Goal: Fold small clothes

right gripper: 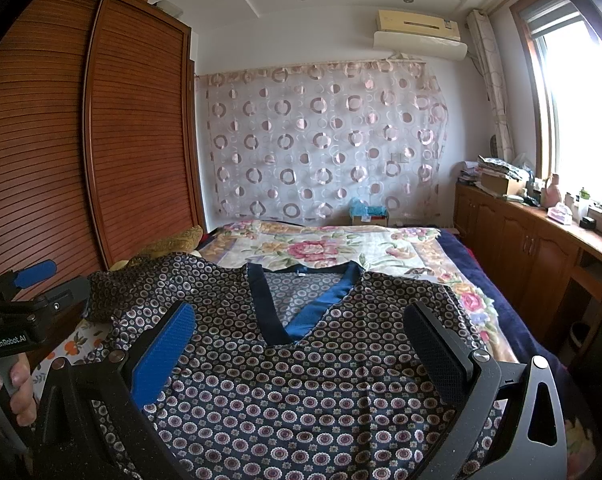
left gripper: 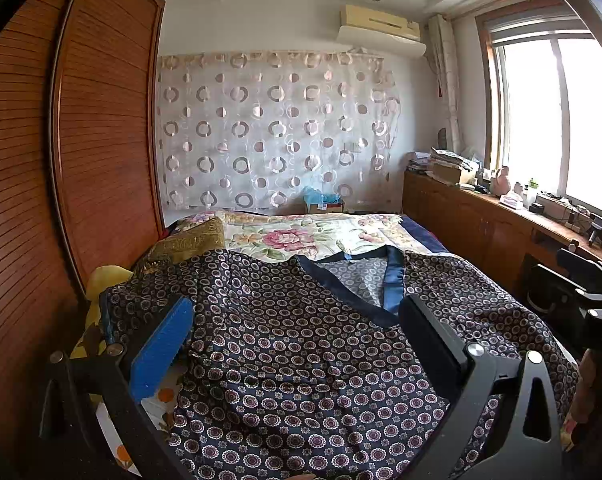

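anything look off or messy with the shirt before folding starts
The patterned shirt lies front up on the bed, but its left sleeve is bunched up toward the pillow, not spread flat. Nothing looks damaged.

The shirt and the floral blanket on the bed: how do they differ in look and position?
The shirt is dark navy with small circles; the floral blanket is cream with large pink flowers. The shirt lies near, under both open grippers; the blanket lies farther back. The shirt overlaps the blanket's near edge. Both are spread on the bed.
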`<state>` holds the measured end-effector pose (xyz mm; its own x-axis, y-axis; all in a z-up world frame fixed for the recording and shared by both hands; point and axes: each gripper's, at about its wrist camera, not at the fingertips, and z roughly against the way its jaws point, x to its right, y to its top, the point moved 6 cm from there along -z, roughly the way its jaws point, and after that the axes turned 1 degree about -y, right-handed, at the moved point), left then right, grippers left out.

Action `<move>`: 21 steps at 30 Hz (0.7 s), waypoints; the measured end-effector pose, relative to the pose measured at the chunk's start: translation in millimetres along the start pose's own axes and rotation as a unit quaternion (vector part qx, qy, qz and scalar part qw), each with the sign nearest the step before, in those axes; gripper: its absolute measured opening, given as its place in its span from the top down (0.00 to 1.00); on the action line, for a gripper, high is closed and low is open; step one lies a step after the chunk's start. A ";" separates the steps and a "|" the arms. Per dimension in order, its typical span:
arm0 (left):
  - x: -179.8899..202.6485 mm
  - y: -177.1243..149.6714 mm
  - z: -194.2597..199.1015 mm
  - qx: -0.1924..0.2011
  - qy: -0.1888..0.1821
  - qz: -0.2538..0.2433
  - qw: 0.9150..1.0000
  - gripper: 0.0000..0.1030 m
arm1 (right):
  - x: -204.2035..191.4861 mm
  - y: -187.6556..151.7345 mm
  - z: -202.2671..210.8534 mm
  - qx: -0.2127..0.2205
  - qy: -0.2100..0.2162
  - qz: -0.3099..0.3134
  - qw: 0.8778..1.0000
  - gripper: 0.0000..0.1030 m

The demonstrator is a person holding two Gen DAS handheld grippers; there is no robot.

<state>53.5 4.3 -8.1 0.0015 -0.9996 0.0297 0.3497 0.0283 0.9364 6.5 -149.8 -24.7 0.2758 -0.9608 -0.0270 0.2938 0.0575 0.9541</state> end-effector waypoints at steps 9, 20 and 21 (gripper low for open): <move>0.8 -0.7 -0.7 0.005 0.000 0.000 1.000 0.00 | -0.2 1.2 -0.2 0.002 0.001 0.001 1.000 0.00; 2.0 -0.8 0.3 0.006 0.000 -0.001 1.000 0.00 | -1.4 0.4 -0.5 0.002 0.001 0.001 1.000 0.00; 1.9 -0.8 0.4 0.006 -0.001 -0.001 1.000 0.00 | -1.4 0.4 -0.6 0.002 0.001 0.001 1.000 0.00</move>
<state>52.9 2.3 -8.7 -0.0004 -0.9996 0.0288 0.3378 0.0270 0.9408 6.7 -148.3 -24.5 0.2787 -0.9600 -0.0258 0.2899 0.0585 0.9553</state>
